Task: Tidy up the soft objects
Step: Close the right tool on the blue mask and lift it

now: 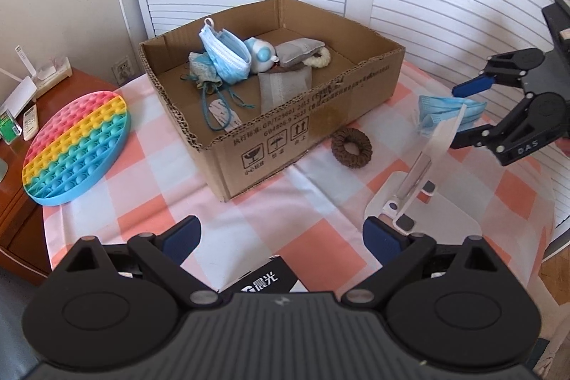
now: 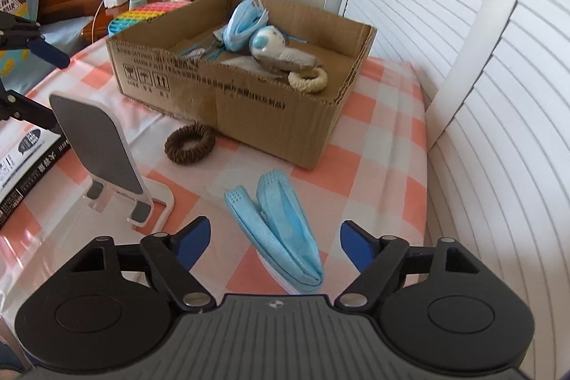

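Pick-up step: right gripper (image 2: 274,243) fingers spread, straddling blue mask (image 2: 285,237) on desk (image 2: 377,166), not gripping; left gripper (image 1: 281,237) fingers spread, empty; next, pinch mask, carry to far box (image 2: 270,116)

Left wrist view looks steeply down over its own jaws from the counter's near edge, facing the cardboard box (image 1: 270,84) and shutters. Right wrist view sits close above the counter, facing the box from its right corner. Both share the box, brown ring (image 2: 190,143) and stand (image 1: 424,162).
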Demonstrator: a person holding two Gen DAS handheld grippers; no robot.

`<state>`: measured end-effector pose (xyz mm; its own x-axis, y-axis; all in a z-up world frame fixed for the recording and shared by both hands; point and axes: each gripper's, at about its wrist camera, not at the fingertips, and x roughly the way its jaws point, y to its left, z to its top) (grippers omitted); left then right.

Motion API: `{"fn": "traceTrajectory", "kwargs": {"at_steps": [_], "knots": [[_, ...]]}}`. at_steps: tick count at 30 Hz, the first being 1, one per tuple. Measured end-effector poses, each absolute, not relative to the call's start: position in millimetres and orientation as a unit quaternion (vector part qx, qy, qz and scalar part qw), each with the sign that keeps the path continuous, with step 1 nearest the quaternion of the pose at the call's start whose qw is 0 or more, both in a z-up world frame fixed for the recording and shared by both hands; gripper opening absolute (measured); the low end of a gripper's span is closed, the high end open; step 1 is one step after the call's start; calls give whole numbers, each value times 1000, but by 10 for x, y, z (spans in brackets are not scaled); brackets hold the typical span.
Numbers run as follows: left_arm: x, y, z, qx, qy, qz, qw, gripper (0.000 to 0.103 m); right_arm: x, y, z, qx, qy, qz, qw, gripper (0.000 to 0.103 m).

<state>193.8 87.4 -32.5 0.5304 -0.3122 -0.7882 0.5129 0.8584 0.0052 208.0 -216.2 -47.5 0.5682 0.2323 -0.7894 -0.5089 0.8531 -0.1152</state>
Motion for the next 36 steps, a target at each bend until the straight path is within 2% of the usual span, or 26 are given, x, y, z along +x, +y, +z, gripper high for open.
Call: {"fn": "traceTrajectory", "kwargs": {"at_steps": [3, 6, 11, 13, 16, 17, 18, 20, 23, 26, 35, 36], "knots": [[1946, 849, -323, 123, 416, -249, 866, 97, 2102, -2151, -533, -172, 418, 216, 865, 79], [1976, 816, -317, 133, 408, -260, 865, 97, 2111, -2151, -558, -174, 420, 218, 863, 71], [2066, 734, -336, 169, 400, -267, 860, 97, 2111, -2146, -583, -186, 425, 218, 859, 45], [2088, 687, -355, 193, 390, -285, 854, 97, 2108, -2146, -596, -189, 427, 218, 857, 40], [2123, 611, -401, 229, 382, -316, 838, 94, 2108, -2141, -625, -193, 429, 218, 855, 40], [2141, 590, -416, 237, 383, -324, 832, 88, 2111, -2142, -633, -193, 429, 219, 855, 40], [2162, 572, -430, 242, 386, -336, 824, 76, 2113, -2144, -638, -192, 429, 218, 855, 40], [2196, 541, -457, 245, 395, -351, 813, 63, 2115, -2149, -641, -189, 429, 219, 856, 40], [2198, 498, -481, 258, 384, -363, 809, 59, 2122, -2156, -645, -187, 429, 219, 856, 40], [2259, 456, -501, 252, 385, -377, 804, 40, 2120, -2159, -647, -188, 428, 221, 856, 40], [2439, 206, -601, 247, 375, -419, 789, 37, 2139, -2170, -694, -180, 431, 225, 855, 40], [2452, 186, -616, 247, 373, -424, 787, 35, 2142, -2168, -699, -180, 432, 226, 855, 40]]}}
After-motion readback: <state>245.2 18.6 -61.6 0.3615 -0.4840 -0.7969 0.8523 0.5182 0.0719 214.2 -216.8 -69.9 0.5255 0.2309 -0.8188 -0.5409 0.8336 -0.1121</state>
